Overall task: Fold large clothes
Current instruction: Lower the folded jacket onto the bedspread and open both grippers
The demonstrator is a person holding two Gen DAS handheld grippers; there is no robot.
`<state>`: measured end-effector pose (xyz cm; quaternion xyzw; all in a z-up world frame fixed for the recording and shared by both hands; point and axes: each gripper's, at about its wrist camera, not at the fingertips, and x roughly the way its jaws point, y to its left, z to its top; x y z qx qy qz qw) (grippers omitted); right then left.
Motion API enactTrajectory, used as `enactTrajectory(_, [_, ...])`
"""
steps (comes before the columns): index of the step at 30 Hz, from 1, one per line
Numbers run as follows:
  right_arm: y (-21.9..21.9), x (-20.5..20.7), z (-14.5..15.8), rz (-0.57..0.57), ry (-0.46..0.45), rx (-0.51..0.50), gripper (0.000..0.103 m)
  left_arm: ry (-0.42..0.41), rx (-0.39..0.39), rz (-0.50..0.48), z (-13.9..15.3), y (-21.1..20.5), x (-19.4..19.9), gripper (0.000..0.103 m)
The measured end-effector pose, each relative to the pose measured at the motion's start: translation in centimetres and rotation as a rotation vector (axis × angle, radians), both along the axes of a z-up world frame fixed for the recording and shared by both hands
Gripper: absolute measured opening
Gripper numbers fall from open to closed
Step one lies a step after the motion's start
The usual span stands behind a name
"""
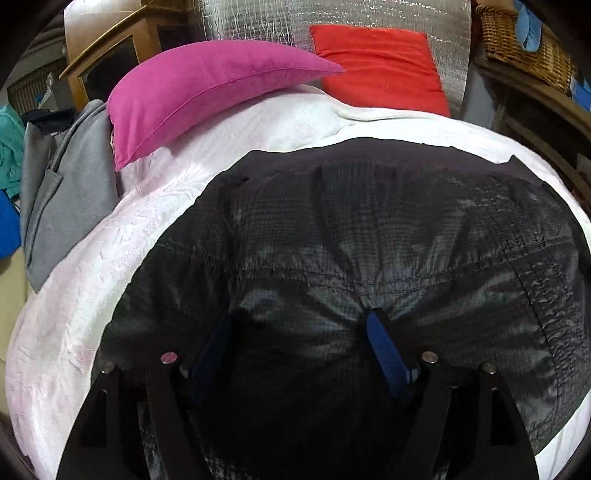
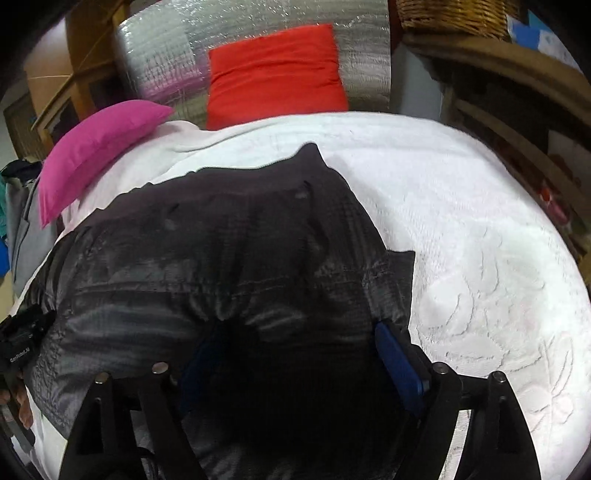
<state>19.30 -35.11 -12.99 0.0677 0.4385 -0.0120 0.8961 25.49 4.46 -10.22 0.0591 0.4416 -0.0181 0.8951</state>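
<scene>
Hand-held grippers, left (image 1: pixel 303 332) and right (image 2: pixel 295 339), spread wide, press the black jacket (image 1: pixel 369 221) on the bed (image 2: pixel 480 221); folding appears incomplete.

We see a dark garment (image 1: pixel 369 229) of thin woven cloth with a grid weave and a slight sheen, creased. Under it lies a white bedspread (image 2: pixel 480 258), matt with raised embossed patterns. Beyond the garment, the pink pillow (image 1: pixel 207 88) and red pillow (image 2: pixel 275 74) are smooth matt cloth; behind them crinkled silvery foil (image 1: pixel 332 14) and a woven wicker basket (image 1: pixel 524 44).
</scene>
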Motion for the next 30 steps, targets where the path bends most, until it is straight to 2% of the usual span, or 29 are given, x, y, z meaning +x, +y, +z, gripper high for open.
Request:
enactTrajectory(3, [0.0, -1.1, 1.6, -0.043, -0.003, -0.013, 0.086, 0.017, -0.022, 0.024, 1.6, 0.5, -0.8, 0.078])
enactTrajectory(8, [2.3, -6.3, 6.2, -0.024, -0.169, -0.010, 0.088, -0.081, -0.038, 0.055, 4.9, 1.6, -4.4, 0.078])
enactTrajectory(12, [5.4, -8.8, 7.2, 0.025, -0.205, -0.031, 0.089, -0.093, -0.078, 0.072, 6.0, 1.5, -6.5, 0.078])
enactTrajectory(15, [7.5, -9.6, 6.4, 0.062, -0.201, -0.074, 0.089, -0.091, -0.083, 0.060, 5.9, 0.8, -7.4, 0.078])
enactTrajectory(19, [9.0, -9.1, 4.0, 0.077, -0.167, -0.093, 0.089, -0.071, -0.092, 0.041, 5.0, -0.2, -7.5, 0.078])
enactTrajectory(24, [8.4, -8.3, 0.8, 0.058, -0.097, -0.123, 0.089, -0.035, -0.062, 0.019, 3.1, -1.9, -7.6, 0.078])
enactTrajectory(30, [8.1, -8.3, -0.4, 0.055, -0.095, -0.143, 0.094, -0.004, -0.030, 0.012, 1.0, -2.5, -7.3, 0.080])
